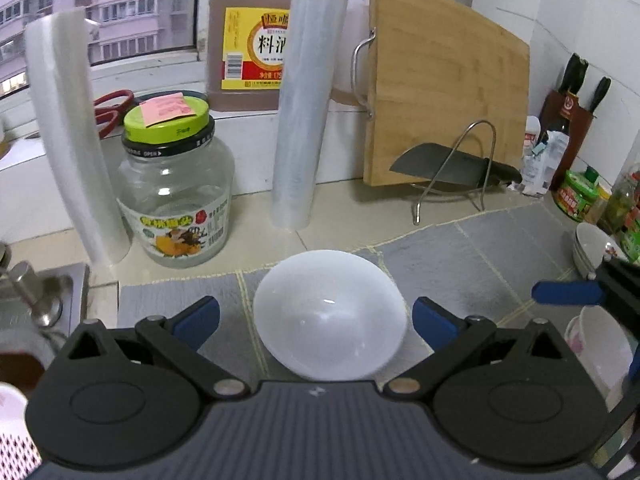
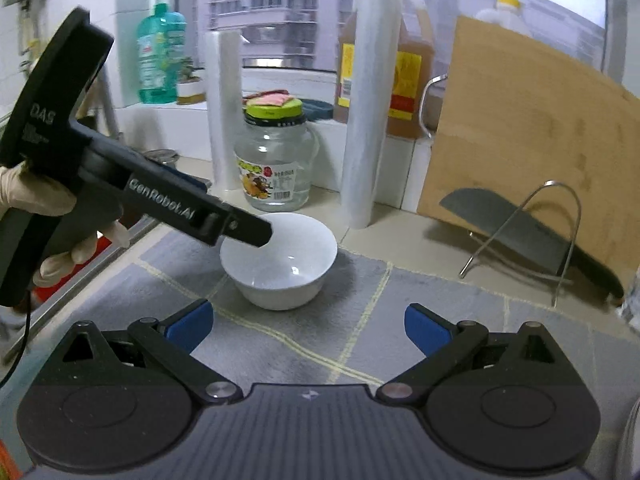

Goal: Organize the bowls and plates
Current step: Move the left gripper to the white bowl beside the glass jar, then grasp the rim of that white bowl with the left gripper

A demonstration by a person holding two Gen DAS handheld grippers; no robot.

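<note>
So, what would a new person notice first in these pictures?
First the white bowl standing on the grey mat, with the left gripper open around it. Behind it stand a glass jar with a green lid and a bamboo cutting board leaning on the wall.

One white bowl (image 2: 279, 261), two film rolls (image 1: 303, 92), one jar (image 1: 176, 196)

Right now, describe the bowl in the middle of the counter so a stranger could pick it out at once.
Find the wooden cutting board leaning at the back of the counter, then the glass jar with a green lid to its left. Just in front of that jar, on the grey mat, stands the bowl. It is plain white, empty and alone, unlike the stacked dishes at the edge.
</note>
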